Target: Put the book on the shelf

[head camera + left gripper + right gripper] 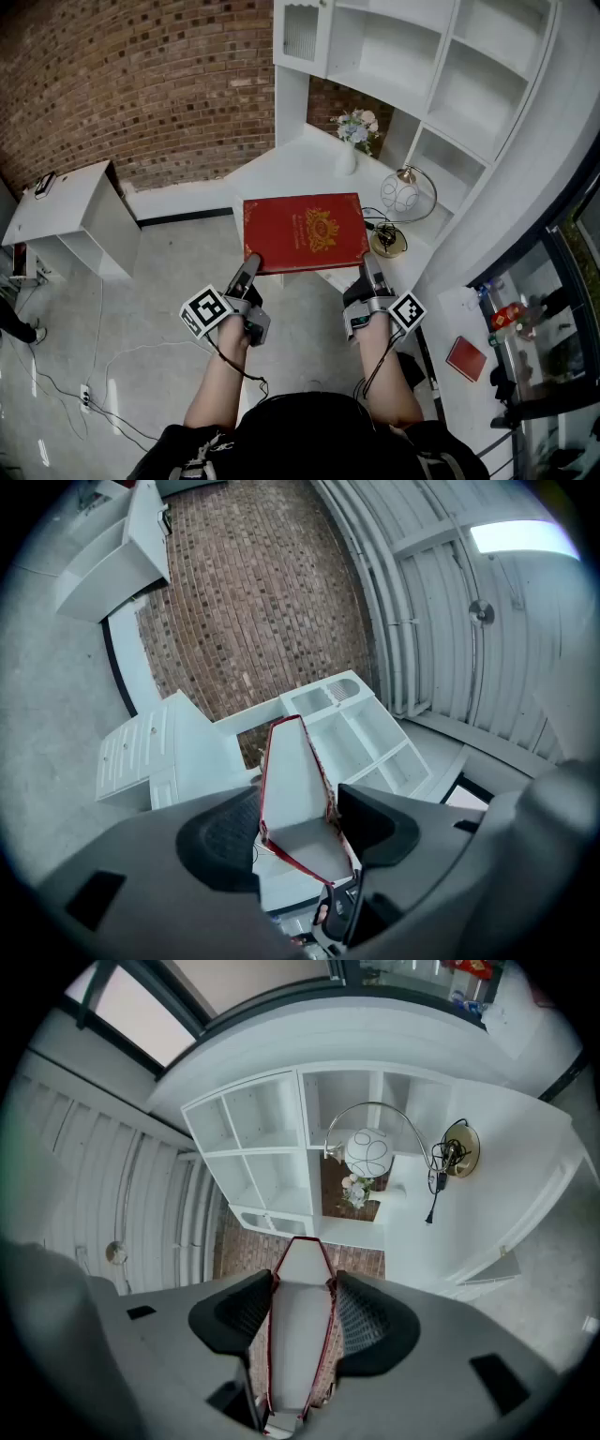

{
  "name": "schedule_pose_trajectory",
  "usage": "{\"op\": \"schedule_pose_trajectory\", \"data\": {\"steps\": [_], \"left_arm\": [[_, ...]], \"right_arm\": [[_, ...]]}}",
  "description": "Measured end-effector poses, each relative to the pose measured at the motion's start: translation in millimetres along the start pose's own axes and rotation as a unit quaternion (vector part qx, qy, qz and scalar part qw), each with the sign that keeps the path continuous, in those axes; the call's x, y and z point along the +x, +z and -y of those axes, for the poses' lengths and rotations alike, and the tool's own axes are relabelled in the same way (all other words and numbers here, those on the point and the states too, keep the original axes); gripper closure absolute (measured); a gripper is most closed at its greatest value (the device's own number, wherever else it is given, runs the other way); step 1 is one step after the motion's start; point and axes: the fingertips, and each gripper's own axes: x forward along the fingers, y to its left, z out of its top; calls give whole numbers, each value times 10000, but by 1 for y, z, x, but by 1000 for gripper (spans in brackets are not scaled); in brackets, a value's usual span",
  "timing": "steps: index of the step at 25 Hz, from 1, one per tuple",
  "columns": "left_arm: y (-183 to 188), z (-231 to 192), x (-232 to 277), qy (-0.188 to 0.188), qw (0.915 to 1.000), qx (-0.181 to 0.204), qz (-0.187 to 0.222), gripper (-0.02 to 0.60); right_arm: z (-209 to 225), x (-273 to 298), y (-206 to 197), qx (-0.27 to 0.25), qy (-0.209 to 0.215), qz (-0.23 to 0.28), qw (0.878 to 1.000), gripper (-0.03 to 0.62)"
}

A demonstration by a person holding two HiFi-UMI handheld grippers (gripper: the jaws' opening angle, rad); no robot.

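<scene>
A large red book [305, 232] with a gold emblem lies flat in the air over the front of the white desk [291, 169], held at its near edge. My left gripper [251, 267] is shut on its near left corner and my right gripper [371, 272] on its near right corner. In the left gripper view the white page block of the book [292, 789] runs between the pads of the left gripper [298, 829]. The right gripper view shows the same book [300, 1335] clamped in the right gripper [300, 1314]. The white shelf unit [441, 66] stands beyond the desk.
On the desk stand a flower vase [349, 150] and a globe lamp [406, 194] with a brass base and cable. A low white cabinet [75, 220] sits at the left by the brick wall [141, 84]. A small red book [466, 358] lies at the right. Cables trail on the floor.
</scene>
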Motion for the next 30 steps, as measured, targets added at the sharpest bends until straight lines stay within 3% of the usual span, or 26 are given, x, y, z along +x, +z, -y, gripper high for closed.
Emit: {"op": "schedule_pose_trajectory", "data": {"steps": [4,11,30], "left_arm": [[3,10,-2,-219,9997,-36,49,311],[3,4,-24,-27,10000,-10,-17,313],[14,-11,-72,-149,9997,-100,-186,313]], "right_arm": [[0,-4,-3,27,-32,-75,10000,359],[-5,-18,-18,65,-14,-28,10000,358],[-16,-45,-64,-212,-32,184,9996,358]]}}
